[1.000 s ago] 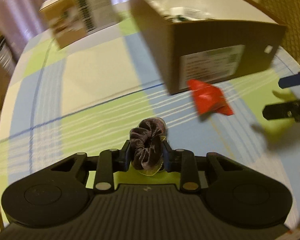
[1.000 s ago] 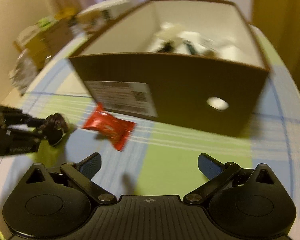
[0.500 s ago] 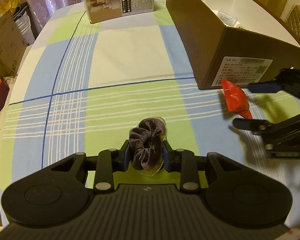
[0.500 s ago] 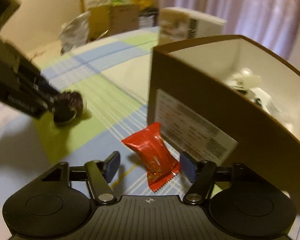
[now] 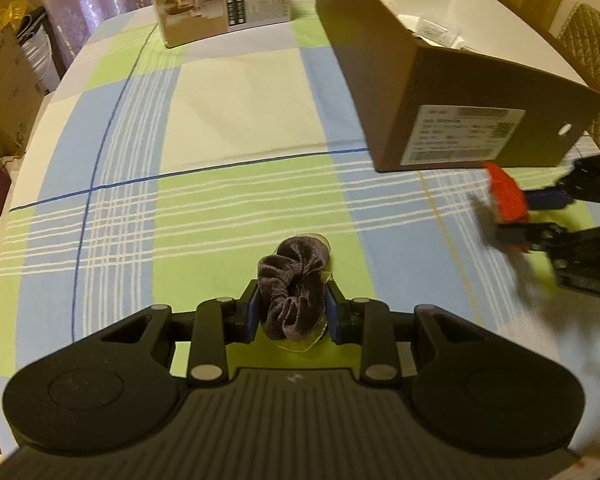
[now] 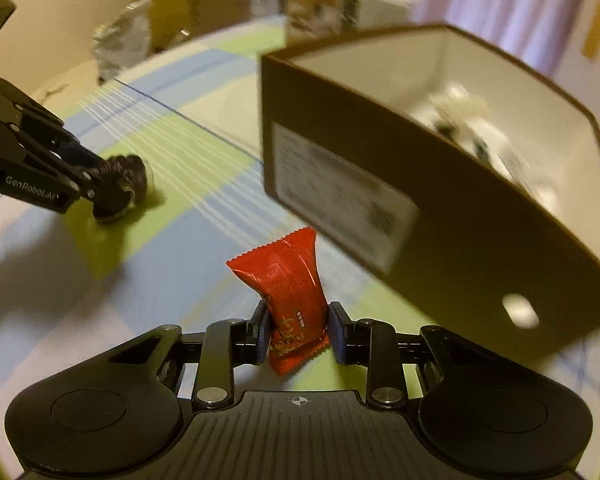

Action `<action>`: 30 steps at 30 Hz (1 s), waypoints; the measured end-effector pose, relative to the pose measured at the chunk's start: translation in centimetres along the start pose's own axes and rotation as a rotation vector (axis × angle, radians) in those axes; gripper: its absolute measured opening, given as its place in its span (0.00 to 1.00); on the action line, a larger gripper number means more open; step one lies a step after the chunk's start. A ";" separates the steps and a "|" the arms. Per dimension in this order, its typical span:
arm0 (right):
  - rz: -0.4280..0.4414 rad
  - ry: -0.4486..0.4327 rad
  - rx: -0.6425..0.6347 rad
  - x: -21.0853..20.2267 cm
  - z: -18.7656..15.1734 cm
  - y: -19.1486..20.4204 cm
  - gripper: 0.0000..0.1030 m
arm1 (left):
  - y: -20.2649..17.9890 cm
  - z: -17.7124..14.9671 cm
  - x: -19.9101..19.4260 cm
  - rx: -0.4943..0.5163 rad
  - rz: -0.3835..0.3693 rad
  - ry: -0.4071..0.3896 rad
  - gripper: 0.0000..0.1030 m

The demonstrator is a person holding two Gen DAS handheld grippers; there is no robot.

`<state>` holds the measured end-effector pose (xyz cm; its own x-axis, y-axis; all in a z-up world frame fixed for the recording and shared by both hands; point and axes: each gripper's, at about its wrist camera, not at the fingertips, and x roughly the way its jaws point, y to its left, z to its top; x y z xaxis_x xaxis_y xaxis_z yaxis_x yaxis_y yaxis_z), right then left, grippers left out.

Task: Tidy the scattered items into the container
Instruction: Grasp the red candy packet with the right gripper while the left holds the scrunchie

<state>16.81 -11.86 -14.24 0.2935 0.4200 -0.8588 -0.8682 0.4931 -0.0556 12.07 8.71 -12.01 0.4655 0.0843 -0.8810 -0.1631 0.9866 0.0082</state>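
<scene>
My left tongs (image 5: 292,312) are clamped on the purple velvet scrunchie (image 5: 294,284) above the checked tablecloth (image 5: 236,92); my right tongs (image 6: 299,330) pinch the red snack packet (image 6: 288,280) upright, just beside the brown cardboard box (image 6: 440,240) at its labelled near corner

Left gripper (image 5: 292,311): fingers clamped on scrunchie (image 5: 294,280), low over table | Right gripper (image 6: 299,330): fingers pinching red packet (image 6: 288,280), raised off table
</scene>
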 end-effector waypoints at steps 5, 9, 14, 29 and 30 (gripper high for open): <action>-0.111 0.137 0.069 -1.6 -2.9 -1.3 0.27 | -1.7 -0.1 0.0 0.028 -0.021 0.009 0.26; -0.124 0.157 0.137 -2.9 -4.4 -2.0 0.27 | -3.1 -0.2 -0.1 0.059 -0.047 0.011 0.27; -0.014 0.071 0.207 -3.9 -4.3 -1.9 0.48 | -5.3 -0.2 -0.2 0.098 -0.081 0.018 0.29; 0.040 0.014 0.227 -1.3 -5.4 -1.6 0.71 | -7.6 -1.6 -1.8 0.121 -0.130 -0.047 0.67; 0.036 0.001 0.223 -1.3 -5.5 -1.5 0.70 | -7.7 -1.6 -1.9 0.125 -0.127 -0.052 0.67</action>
<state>15.54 -17.33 -15.80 0.2635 0.4399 -0.8585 -0.7679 0.6343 0.0893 11.03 0.73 -11.14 0.5203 -0.0378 -0.8531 0.0077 0.9992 -0.0396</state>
